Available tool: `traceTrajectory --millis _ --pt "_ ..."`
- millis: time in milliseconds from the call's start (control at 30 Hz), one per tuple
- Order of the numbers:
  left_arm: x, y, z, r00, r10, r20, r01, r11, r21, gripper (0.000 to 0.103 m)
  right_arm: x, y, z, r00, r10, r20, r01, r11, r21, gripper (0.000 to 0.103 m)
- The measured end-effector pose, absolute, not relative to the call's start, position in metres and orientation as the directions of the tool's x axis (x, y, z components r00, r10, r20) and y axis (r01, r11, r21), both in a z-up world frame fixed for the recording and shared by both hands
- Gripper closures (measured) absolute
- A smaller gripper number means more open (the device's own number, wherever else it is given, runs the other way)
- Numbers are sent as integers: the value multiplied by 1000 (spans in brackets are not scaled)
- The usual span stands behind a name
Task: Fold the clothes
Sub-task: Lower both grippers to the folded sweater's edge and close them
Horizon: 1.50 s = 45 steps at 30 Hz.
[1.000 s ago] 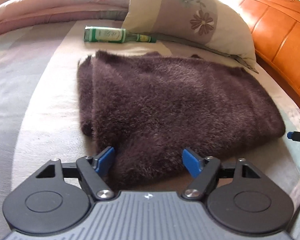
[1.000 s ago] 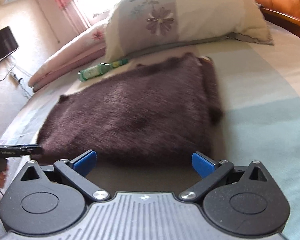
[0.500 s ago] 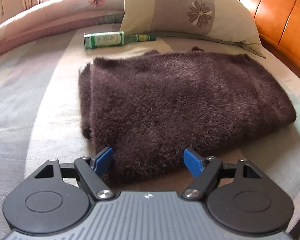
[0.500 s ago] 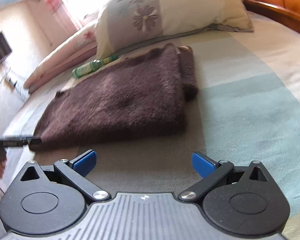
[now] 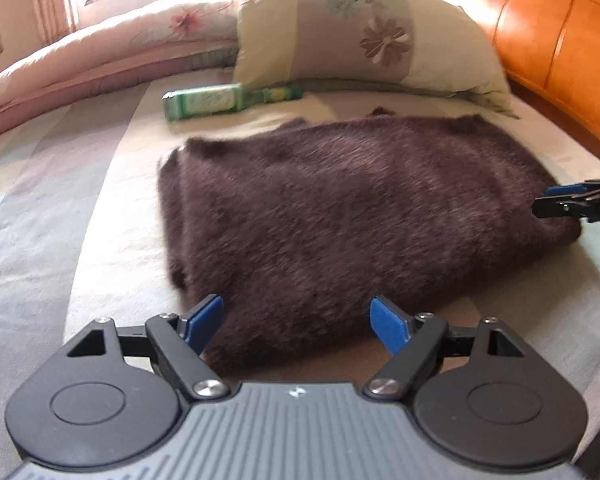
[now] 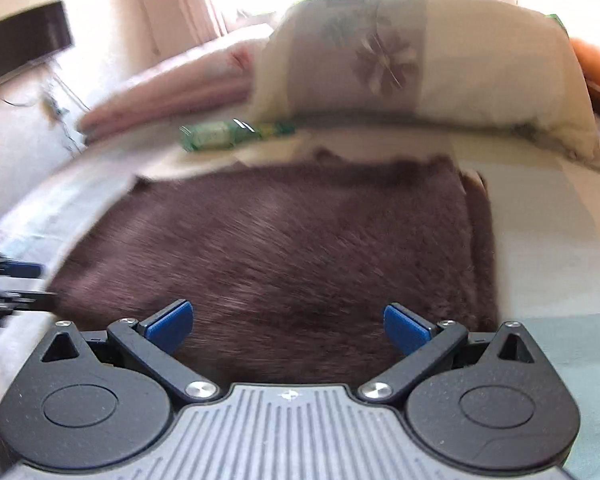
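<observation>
Both wrist views sit low and close over the bed, looking along their own fingers across the folded brown fuzzy garment (image 5: 340, 208) toward the floral pillow (image 6: 420, 64) and green bottle (image 5: 220, 100), which both share.

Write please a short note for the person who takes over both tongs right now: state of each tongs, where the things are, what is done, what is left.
Left tongs: open, empty, at the near edge of the dark furry garment.
Right tongs: open, empty, at the garment's near edge on the other side.
Garment: lies flat on the bed sheet, already folded into a rough rectangle, doubled layers visible along one side.
Nearby: green bottle and pillow beyond the garment, not touching it.
Done: at least one fold.
Left: probably another fold; grip the near edge with both tongs and bring it over.
</observation>
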State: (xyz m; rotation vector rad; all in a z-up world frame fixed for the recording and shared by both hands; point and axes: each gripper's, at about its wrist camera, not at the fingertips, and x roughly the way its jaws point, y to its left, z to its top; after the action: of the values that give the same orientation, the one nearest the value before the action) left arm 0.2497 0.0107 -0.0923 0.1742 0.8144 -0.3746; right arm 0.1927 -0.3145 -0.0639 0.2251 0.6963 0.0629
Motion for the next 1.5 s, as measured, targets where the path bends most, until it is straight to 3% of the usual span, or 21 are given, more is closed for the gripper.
traceTrajectory --millis 133,233,400,567,733,1133,1333,1500 --pt "242 15 -90 648 -269 -713 426 904 46 22 192 -321 -71 752 83 -653 53 981 186 0" --pt "229 -2 -89 657 -276 -702 527 833 166 20 174 -303 -62 763 41 -645 -15 999 47 0" --pt "193 -50 -111 746 -204 -635 608 597 523 20 158 -261 -67 755 -138 -641 -121 932 -343 1" --pt "174 -78 -152 847 -146 -511 528 330 782 20 159 -237 -92 741 -250 -623 -206 798 -566 2" --pt "187 -82 -166 873 -105 -476 485 292 824 20 163 -221 -115 748 -336 -572 -251 655 -713 2" --pt "214 -103 -171 893 -145 -426 449 206 870 16 205 -190 -121 810 -310 -498 -271 556 -786 0" --pt "226 -71 -178 915 -56 -400 404 186 896 15 197 -219 -119 780 -363 -509 -264 547 -794 0" --pt "215 -89 -187 932 -93 -350 359 103 928 27 193 -229 -123 772 -396 -497 -247 534 -809 4"
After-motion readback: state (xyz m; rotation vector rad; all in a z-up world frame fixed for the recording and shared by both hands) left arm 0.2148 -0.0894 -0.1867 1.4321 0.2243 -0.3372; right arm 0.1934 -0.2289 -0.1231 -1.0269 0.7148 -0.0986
